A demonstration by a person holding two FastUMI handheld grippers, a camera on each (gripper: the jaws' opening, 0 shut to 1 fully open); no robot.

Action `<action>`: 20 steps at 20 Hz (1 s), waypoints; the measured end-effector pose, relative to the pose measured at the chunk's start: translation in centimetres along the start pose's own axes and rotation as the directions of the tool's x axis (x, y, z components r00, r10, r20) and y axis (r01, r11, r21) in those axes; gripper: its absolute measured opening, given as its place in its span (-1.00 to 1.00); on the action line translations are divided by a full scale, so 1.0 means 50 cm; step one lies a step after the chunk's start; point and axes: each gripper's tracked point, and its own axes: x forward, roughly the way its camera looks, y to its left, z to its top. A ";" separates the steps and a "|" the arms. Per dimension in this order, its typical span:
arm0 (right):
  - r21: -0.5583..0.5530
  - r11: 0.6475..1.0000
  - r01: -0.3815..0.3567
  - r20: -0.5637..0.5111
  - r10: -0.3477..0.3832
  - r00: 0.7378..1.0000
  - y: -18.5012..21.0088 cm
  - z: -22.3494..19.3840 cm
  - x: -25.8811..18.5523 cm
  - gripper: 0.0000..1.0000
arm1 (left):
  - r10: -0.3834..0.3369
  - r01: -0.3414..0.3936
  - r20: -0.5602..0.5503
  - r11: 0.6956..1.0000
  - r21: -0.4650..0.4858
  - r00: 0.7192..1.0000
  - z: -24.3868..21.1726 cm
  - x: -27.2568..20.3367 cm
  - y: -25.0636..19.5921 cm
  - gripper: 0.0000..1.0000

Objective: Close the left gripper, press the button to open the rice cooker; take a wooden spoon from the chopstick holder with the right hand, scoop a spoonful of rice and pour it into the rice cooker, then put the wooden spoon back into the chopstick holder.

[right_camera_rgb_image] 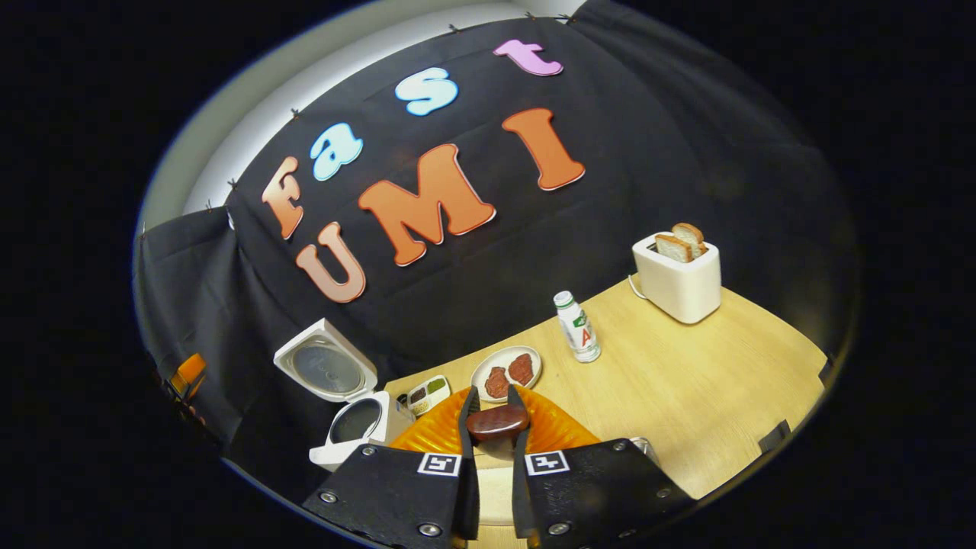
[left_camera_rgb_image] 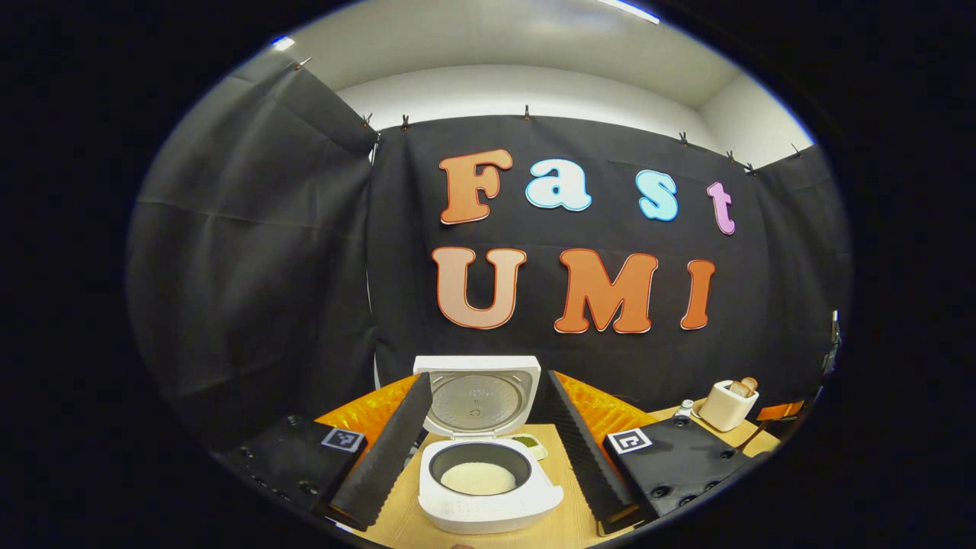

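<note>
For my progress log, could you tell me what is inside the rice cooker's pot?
The open rice cooker holds a shallow white mound of rice; the near wall hides the pot's front.

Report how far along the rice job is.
Done: the rice cooker stands with its lid up, and white rice lies in the pot. In hand: the right claw is shut on the wooden spoon. Left: returning the spoon to its holder. The left claw is open.

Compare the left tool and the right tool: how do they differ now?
The left tool stands wide open and empty; the right tool is shut on the wooden spoon. The left tool faces the open rice cooker; the right tool faces a plate. Both point over the table.
</note>
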 end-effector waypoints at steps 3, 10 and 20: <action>-0.038 0.999 -0.004 -0.041 0.002 0.999 0.030 -0.053 0.030 -0.67 | -0.006 0.006 -0.006 1.000 0.003 1.000 0.001 0.002 0.028 0.99; -0.158 0.987 0.027 -0.079 -0.040 0.996 0.047 -0.161 0.057 -0.67 | -0.011 0.012 -0.013 0.999 0.034 1.000 0.000 0.006 0.081 1.00; -0.294 0.951 0.096 -0.146 -0.144 0.979 0.004 -0.296 0.071 -0.67 | -0.038 0.041 -0.069 0.999 0.034 0.997 -0.044 0.019 0.081 0.99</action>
